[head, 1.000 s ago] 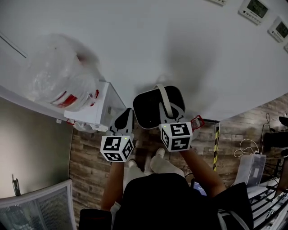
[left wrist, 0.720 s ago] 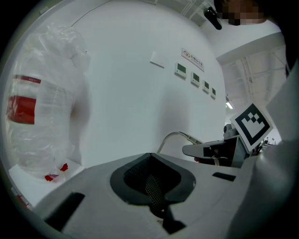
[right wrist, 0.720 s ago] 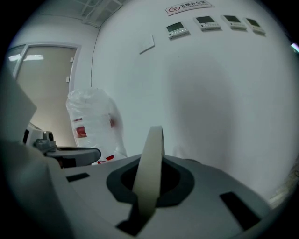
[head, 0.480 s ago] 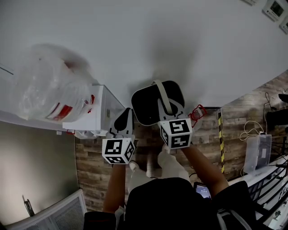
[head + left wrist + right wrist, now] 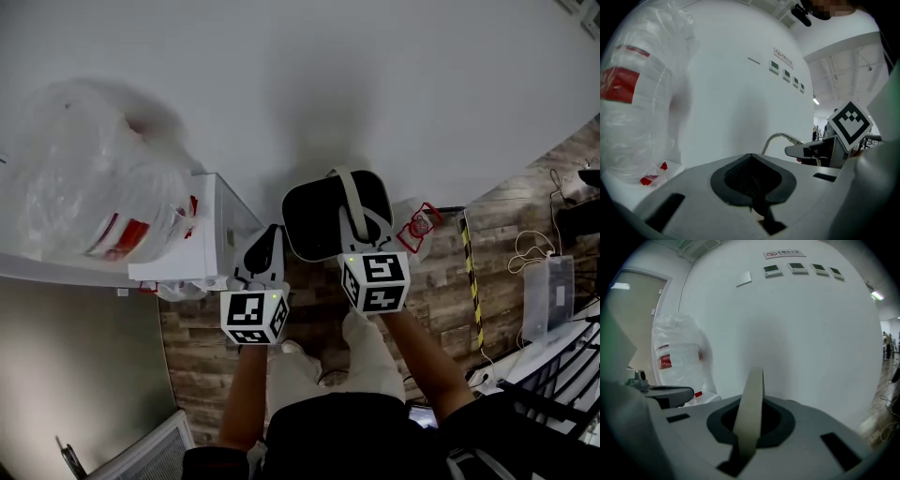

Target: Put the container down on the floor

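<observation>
Black container (image 5: pixel 319 220) held by pale handle (image 5: pixel 349 202) above wood floor (image 5: pixel 202 375), near white wall (image 5: pixel 375 84). Right gripper (image 5: pixel 359 246) fingers clamped on handle. Left gripper (image 5: pixel 263 251) just beside, fingers together, empty.

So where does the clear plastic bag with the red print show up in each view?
Head view: the plastic bag is at the far left, sitting on top of a white box.
Left gripper view: it fills the left edge, top to near bottom.
Right gripper view: it stands left of centre.
Shared landmark: the white wall right behind the bag, seen in all three views.
</observation>
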`<state>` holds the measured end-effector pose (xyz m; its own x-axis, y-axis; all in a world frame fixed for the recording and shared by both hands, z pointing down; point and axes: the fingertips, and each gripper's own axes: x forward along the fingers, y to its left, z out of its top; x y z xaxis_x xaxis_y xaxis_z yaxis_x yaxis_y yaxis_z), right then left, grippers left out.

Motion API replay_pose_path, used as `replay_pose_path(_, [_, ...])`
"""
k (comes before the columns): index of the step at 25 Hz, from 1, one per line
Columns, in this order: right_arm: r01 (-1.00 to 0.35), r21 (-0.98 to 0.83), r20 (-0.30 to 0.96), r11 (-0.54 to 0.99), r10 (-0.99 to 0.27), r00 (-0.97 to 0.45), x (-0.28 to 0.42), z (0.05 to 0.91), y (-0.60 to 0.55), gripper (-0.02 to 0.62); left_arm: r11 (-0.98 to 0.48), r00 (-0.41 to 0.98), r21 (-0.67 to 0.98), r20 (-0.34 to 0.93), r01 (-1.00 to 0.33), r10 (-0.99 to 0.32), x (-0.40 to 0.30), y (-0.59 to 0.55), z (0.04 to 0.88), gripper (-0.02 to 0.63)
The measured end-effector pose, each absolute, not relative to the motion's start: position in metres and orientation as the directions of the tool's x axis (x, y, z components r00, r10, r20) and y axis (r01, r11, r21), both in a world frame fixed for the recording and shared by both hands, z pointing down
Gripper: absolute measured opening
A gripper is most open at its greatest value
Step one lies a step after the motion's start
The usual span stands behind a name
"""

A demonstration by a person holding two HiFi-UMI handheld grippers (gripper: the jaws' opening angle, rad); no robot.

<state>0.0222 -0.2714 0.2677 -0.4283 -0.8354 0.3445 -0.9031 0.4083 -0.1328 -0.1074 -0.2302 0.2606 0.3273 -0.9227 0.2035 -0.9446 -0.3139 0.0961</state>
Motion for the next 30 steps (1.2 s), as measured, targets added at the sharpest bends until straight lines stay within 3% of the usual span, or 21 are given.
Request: replay_pose_path(30, [-0.904,-0.108,0.347,0.413,-0.837,-0.424,0.0,0.482,-0.299,0.031,-0.373,0.386,0.108,0.17,-0.922,-0.907,-0.111,-0.275,0.482,0.017])
